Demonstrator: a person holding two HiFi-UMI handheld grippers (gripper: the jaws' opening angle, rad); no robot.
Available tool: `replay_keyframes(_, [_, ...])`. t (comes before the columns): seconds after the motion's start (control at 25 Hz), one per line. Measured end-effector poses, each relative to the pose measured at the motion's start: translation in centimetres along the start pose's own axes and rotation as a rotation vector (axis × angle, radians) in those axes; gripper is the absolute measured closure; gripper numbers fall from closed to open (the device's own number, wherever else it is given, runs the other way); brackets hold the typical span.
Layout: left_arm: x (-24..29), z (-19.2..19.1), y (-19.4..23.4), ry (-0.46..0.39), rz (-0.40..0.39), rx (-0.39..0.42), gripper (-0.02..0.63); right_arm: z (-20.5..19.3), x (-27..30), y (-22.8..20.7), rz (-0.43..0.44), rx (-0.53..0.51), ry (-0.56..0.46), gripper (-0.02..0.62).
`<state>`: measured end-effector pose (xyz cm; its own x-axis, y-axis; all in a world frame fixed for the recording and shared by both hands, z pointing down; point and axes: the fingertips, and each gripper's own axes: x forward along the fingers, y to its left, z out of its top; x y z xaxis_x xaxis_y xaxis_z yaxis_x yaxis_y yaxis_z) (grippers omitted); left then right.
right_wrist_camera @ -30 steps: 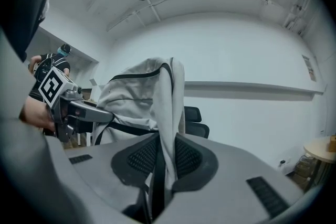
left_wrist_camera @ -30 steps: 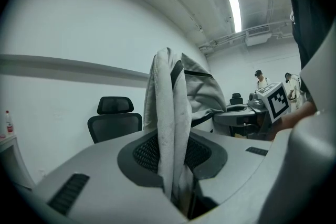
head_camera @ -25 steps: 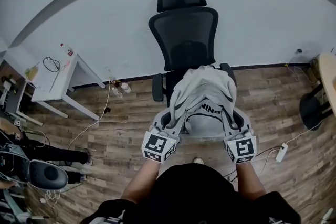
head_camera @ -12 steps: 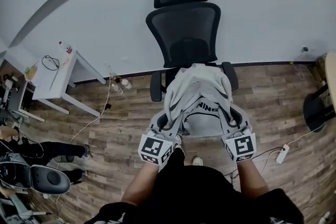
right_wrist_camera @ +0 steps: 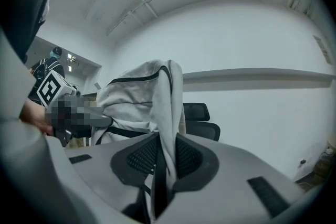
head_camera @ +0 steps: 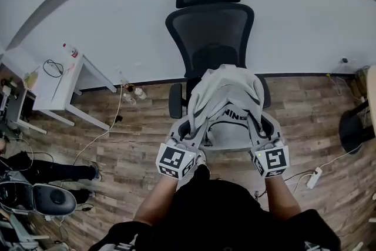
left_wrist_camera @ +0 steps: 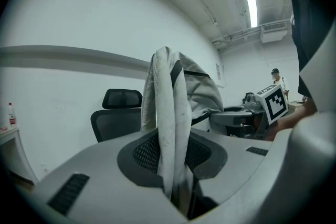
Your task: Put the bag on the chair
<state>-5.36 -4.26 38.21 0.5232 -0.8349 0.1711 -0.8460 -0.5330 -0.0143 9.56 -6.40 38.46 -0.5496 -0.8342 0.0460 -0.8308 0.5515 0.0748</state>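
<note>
A light grey bag (head_camera: 226,97) with black trim hangs over the seat of the black mesh office chair (head_camera: 211,26). I hold it up by its two straps. My left gripper (head_camera: 188,136) is shut on the left strap (left_wrist_camera: 168,113), which is pinched between the pads. The chair's back (left_wrist_camera: 118,118) stands behind it. My right gripper (head_camera: 262,136) pinches the right strap (right_wrist_camera: 167,107); its jaws are opening slightly, with the strap still pressed between the pads. The bag's body (right_wrist_camera: 134,94) bulges to the left in the right gripper view. The chair seat is hidden under the bag.
A white desk (head_camera: 61,82) with a bottle (head_camera: 70,51) stands at the left wall. Cables and small bottles (head_camera: 135,94) lie on the wooden floor. A power strip (head_camera: 311,178) lies at the right, near a dark stool (head_camera: 352,126). Black equipment (head_camera: 41,200) sits at lower left.
The bag and both grippers have edged slightly forward and right, towards the chair. Both straps stay gripped.
</note>
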Motion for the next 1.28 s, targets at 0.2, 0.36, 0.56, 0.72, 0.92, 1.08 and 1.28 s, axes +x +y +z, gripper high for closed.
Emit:
replay_keyframes(0.2, [1.9,1.0,4.7,-0.018,-0.018,-0.019,0.502,1.0,5.1,-0.1,-0.019,-0.005,0.012,0.503])
replay_keyframes(0.36, [3.7,1.7,10.1,-0.027,-0.032,-0.045,0.502,2.0,10.7,0.4,-0.022,-0.009,0.031,0.504])
replay_keyframes(0.56, [4.2,1.4,11.1,-0.043,-0.051,-0.066,0.502,1.5,11.5,0.4,-0.037,-0.009,0.043,0.504])
replay_keyframes(0.72, [4.8,1.3,12.2,-0.054,-0.073,-0.061,0.502,1.1,12.1,0.5,-0.055,-0.008,0.052,0.505])
replay_keyframes(0.92, [5.7,1.1,13.4,-0.066,-0.114,-0.048,0.5,0.6,13.2,0.1,-0.062,-0.015,0.06,0.505])
replay_keyframes(1.08, [7.1,0.9,14.7,-0.07,-0.133,-0.048,0.5,0.3,14.5,-0.7,-0.078,-0.015,0.063,0.505])
replay_keyframes(1.28, [11.4,0.8,17.8,-0.052,-0.161,-0.057,0.502,-0.4,17.8,-3.8,-0.081,0.025,0.082,0.505])
